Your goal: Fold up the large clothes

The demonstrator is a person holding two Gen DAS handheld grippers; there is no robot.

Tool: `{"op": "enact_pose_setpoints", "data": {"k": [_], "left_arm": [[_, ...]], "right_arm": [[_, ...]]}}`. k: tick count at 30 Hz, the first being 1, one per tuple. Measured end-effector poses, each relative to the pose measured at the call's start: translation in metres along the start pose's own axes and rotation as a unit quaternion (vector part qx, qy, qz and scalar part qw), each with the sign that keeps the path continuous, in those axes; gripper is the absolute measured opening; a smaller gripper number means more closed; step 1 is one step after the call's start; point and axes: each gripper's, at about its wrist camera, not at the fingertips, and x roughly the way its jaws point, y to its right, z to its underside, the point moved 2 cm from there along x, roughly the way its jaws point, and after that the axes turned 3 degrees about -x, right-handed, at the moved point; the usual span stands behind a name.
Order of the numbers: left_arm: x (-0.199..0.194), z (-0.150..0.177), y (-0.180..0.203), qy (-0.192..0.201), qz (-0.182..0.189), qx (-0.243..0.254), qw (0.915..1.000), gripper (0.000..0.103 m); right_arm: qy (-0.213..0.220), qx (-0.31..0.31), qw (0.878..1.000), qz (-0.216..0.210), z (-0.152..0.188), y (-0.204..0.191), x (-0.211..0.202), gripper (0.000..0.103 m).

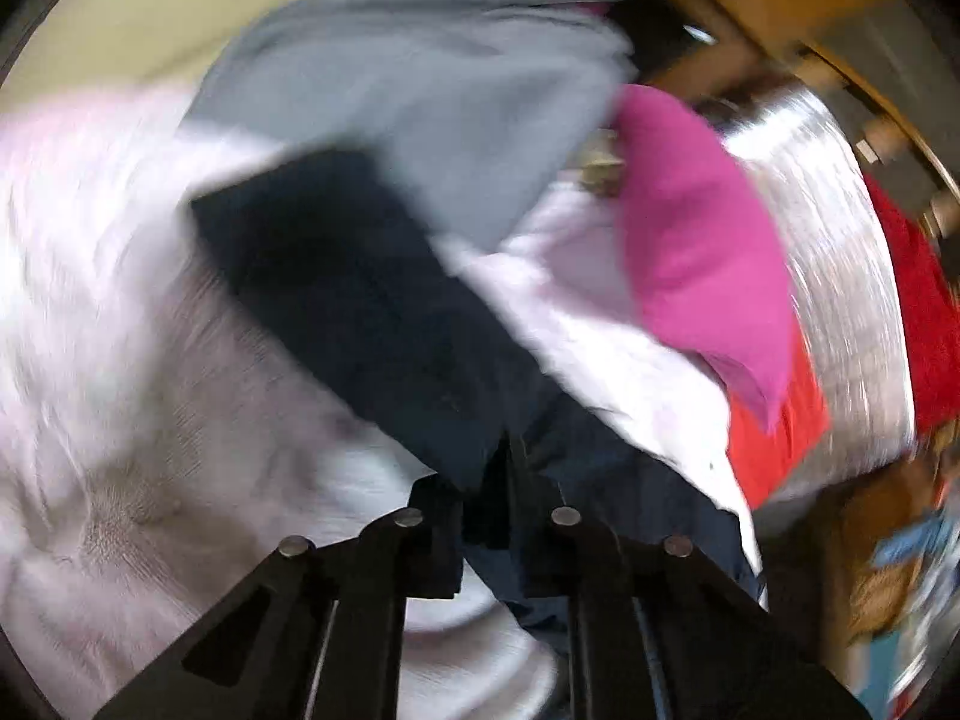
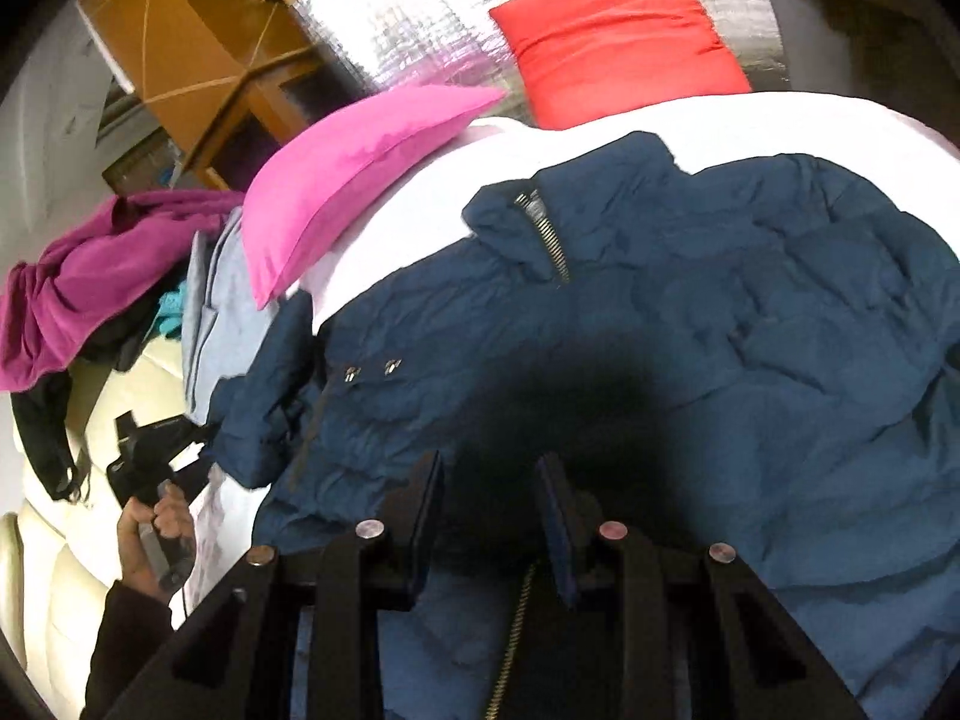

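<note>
Here, at 6 o'clock in the right wrist view, the right gripper hangs over the navy jacket, jaws apart, nothing between them; a dark shadow sits just ahead. Jacket is puffy, quilted and creased, spread across the white bedding, collar and brass zipper toward 12, two metal eyelets at 9. A sleeve trails off to 8, toward the person's left hand, which grips a handle.

Left wrist view is badly motion-blurred. Left gripper has its jaws closed on a fold of the navy jacket, the dark cloth running up toward 11.

Farther out: pink pillow at 10, red pillow at 12 against the silver foil panel, a grey garment, and a magenta garment at 9. No containers readable.
</note>
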Motion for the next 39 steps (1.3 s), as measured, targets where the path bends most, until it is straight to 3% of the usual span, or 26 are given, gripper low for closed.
{"op": "enact_pose_setpoints", "data": {"k": [4,7,10,13,16,20,21,22,23,24,27,29,32,34,39], "left_arm": [[-0.030,0.024,0.071,0.028,0.017,0.110,0.9934,0.009],[-0.048,0.062,0.121,0.012,0.055,0.170,0.9838,0.009],[-0.060,0.119,0.167,-0.013,0.089,0.243,0.9659,0.008],[-0.052,0.192,0.204,-0.067,0.124,0.304,0.9423,0.007],[-0.022,0.249,0.214,-0.118,0.111,0.342,0.9259,0.009],[0.007,0.284,0.196,-0.241,0.082,0.316,0.9139,0.024],[0.002,0.286,0.188,-0.258,0.075,0.306,0.9134,0.029],[-0.005,0.285,0.183,-0.264,0.065,0.302,0.9136,0.051],[-0.012,0.279,0.177,-0.265,0.054,0.297,0.9159,0.069],[-0.027,0.270,0.168,-0.251,0.064,0.286,0.9225,0.071],[-0.056,0.232,0.144,-0.202,0.065,0.257,0.9428,0.072],[-0.058,0.199,0.125,-0.169,0.043,0.219,0.9601,0.073],[-0.052,0.167,0.099,-0.133,-0.015,0.179,0.9747,0.073],[-0.044,0.147,0.090,-0.109,-0.051,0.170,0.9780,0.072],[-0.025,0.135,0.087,-0.106,-0.058,0.168,0.9783,0.071]], "right_arm": [[0.029,0.036,0.999,0.008,-0.011,0.021,-0.018,0.034],[0.045,0.064,0.997,0.014,-0.015,0.038,-0.034,0.034],[0.058,0.085,0.995,0.018,-0.016,0.053,-0.051,0.034],[0.072,0.096,0.993,0.019,-0.016,0.064,-0.068,0.034],[0.091,0.103,0.990,0.027,-0.017,0.077,-0.088,0.034],[0.082,0.105,0.990,0.047,-0.016,0.094,-0.099,0.035],[0.077,0.105,0.990,0.051,-0.015,0.096,-0.099,0.041],[0.069,0.103,0.991,0.055,-0.015,0.098,-0.098,0.048],[0.065,0.099,0.991,0.056,-0.016,0.097,-0.098,0.063],[0.065,0.086,0.993,0.054,-0.016,0.093,-0.099,0.068],[0.068,0.038,0.996,0.031,-0.018,0.068,-0.098,0.069],[0.062,-0.012,0.998,0.003,-0.017,0.038,-0.091,0.074],[0.047,-0.102,0.994,-0.013,-0.006,-0.013,-0.072,0.085],[0.031,-0.159,0.987,0.001,0.004,-0.044,-0.055,0.087],[0.007,-0.278,0.957,0.082,0.025,-0.098,-0.003,0.087]]}}
